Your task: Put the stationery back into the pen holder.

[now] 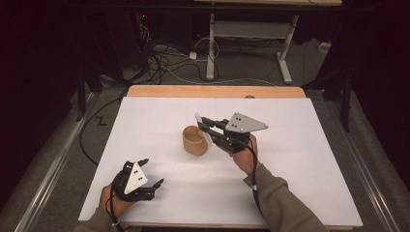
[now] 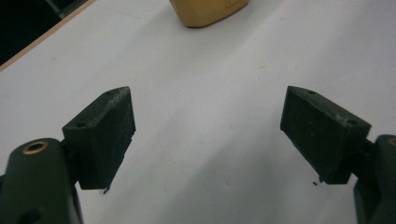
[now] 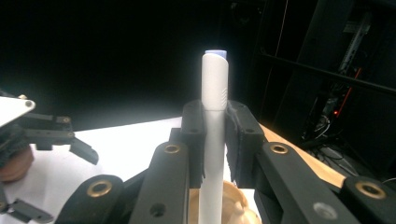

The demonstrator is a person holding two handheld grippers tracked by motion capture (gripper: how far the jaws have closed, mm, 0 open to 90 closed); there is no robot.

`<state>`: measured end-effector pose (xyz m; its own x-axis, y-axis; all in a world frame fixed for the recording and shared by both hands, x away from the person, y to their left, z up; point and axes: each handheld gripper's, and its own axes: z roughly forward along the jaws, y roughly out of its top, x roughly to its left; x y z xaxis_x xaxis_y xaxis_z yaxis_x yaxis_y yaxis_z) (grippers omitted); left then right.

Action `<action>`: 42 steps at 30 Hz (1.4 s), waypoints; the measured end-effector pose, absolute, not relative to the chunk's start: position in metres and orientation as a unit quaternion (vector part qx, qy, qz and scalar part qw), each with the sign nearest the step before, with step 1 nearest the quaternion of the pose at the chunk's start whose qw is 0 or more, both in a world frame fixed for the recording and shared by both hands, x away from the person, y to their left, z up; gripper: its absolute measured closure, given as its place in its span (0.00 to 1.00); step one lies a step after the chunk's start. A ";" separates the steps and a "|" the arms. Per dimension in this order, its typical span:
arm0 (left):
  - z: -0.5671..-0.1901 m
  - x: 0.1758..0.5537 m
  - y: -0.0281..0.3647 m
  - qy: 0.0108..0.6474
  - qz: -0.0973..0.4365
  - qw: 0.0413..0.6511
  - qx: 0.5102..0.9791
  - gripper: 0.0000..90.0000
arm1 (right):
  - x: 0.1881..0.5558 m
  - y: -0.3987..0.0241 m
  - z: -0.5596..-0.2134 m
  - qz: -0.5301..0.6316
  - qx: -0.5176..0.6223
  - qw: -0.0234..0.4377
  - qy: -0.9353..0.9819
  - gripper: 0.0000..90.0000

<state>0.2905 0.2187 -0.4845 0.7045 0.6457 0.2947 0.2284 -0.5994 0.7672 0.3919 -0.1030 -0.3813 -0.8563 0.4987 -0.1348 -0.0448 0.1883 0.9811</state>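
Observation:
A tan round cup stands upright near the middle of the white table top. My right gripper hovers just right of and above the cup, shut on a white pen that slants down at the cup's rim. In the right gripper view the pen stands upright between the jaws, its blue-tipped cap on top and the cup below it. My left gripper rests near the front left edge, open and holding nothing. Its view shows wide-apart pads over bare table, with the cup far ahead.
A wooden strip borders the table's far edge. Beyond it lie floor cables and the white legs of another desk. A dark rack with a red light stands to the side.

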 end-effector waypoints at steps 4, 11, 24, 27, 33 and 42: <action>-0.484 0.290 0.219 0.258 0.286 0.368 0.846 0.19 | 0.395 -0.096 -0.379 0.628 0.153 0.225 0.729 0.88; -0.485 0.290 0.220 0.258 0.287 0.369 0.846 0.19 | 0.402 -0.082 -0.377 0.629 0.147 0.226 0.729 0.88; -0.485 0.290 0.221 0.257 0.285 0.370 0.846 0.19 | 0.413 -0.066 -0.388 0.629 0.155 0.221 0.729 0.88; -0.485 0.290 0.221 0.257 0.284 0.370 0.846 0.19 | 0.417 -0.064 -0.392 0.624 0.159 0.223 0.732 0.88; -0.485 0.290 0.220 0.255 0.284 0.369 0.847 0.19 | 0.421 -0.064 -0.397 0.618 0.164 0.225 0.735 0.88; -0.485 0.290 0.220 0.256 0.284 0.370 0.847 0.19 | 0.423 -0.068 -0.407 0.604 0.174 0.218 0.746 0.88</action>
<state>0.2903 0.2202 -0.4848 0.7076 0.6434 0.2921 0.2229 -0.5956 0.7718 0.4233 -0.0680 -0.4068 -0.8441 0.5237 -0.1149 -0.0032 0.2093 0.9778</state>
